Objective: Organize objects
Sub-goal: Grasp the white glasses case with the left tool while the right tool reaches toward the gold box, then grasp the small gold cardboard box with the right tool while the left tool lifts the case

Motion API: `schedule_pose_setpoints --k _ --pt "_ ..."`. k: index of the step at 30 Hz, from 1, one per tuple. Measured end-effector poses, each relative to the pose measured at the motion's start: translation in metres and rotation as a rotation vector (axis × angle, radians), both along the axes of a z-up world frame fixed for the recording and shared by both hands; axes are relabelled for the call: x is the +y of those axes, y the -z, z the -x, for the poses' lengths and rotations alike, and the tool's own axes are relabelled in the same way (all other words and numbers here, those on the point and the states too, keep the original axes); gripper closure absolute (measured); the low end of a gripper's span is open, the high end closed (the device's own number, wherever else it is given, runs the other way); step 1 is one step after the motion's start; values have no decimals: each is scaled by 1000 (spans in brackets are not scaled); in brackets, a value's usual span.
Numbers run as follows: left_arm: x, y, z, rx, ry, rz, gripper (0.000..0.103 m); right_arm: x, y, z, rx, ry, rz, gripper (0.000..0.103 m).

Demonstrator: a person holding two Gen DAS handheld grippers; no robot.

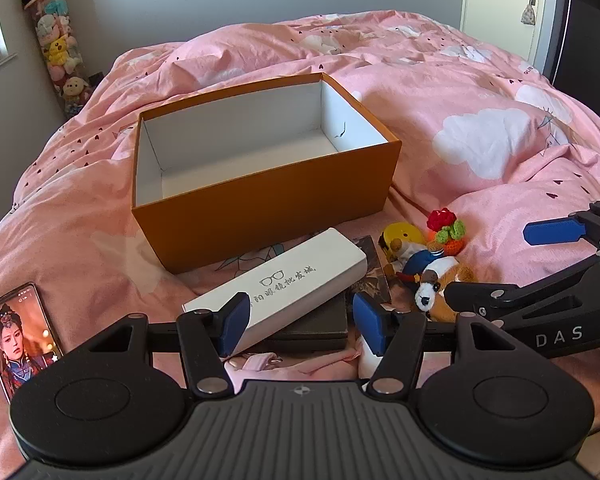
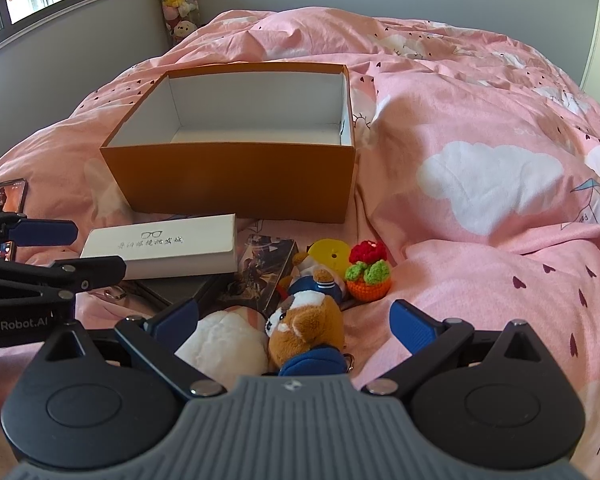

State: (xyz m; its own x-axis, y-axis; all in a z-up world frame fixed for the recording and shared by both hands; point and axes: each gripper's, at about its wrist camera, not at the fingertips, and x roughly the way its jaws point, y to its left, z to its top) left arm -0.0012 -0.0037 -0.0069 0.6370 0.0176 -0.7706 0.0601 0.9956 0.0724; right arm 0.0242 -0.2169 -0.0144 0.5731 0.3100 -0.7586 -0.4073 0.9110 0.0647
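Two plush toys (image 2: 304,320) sit before one orange box (image 2: 236,184).

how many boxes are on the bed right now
2. The open orange box sits on the pink duvet; the white glasses box lies just before it, atop a dark flat item. Clutter may hide others.

Your box (image 1: 260,216): orange outside, white inside | your bed cover (image 1: 480,92): pink, white clouds, small dark hearts | glasses case (image 1: 288,284): white, grey print | plush dog (image 2: 304,320): brown and white, navy outfit | crochet pot (image 2: 368,272): orange, green leaves, red flower | your gripper pads (image 1: 236,320): blue.
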Motion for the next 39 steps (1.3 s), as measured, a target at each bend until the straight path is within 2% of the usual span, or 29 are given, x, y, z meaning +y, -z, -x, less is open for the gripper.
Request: schedule_pose_setpoints --k 4,10,13,19,24,30,34,36,39 --pt "8 -1 -4 24 18 27 33 4 -2 -5 6 -39 7 3" --pt "28 3 -13 68 22 64 46 21 -1 -19 26 -127 35 26" --pt "37 6 -18 91 26 92 46 31 1 -29 47 -178 35 36" --pt "33 14 -25 96 111 -4 46 57 9 -50 111 -265 37 49" --pt "23 25 -33 104 196 -111 40 76 20 -66 153 -306 66 50" --pt "18 34 -45 142 294 -179 34 87 30 -81 188 -337 84 53" --pt "21 33 -59 184 348 -169 34 92 34 -89 207 -347 93 56" --pt "25 32 -70 213 384 -142 28 94 35 -92 202 -352 105 57" --pt "35 33 -92 273 415 -77 28 97 38 -94 201 -363 118 58"
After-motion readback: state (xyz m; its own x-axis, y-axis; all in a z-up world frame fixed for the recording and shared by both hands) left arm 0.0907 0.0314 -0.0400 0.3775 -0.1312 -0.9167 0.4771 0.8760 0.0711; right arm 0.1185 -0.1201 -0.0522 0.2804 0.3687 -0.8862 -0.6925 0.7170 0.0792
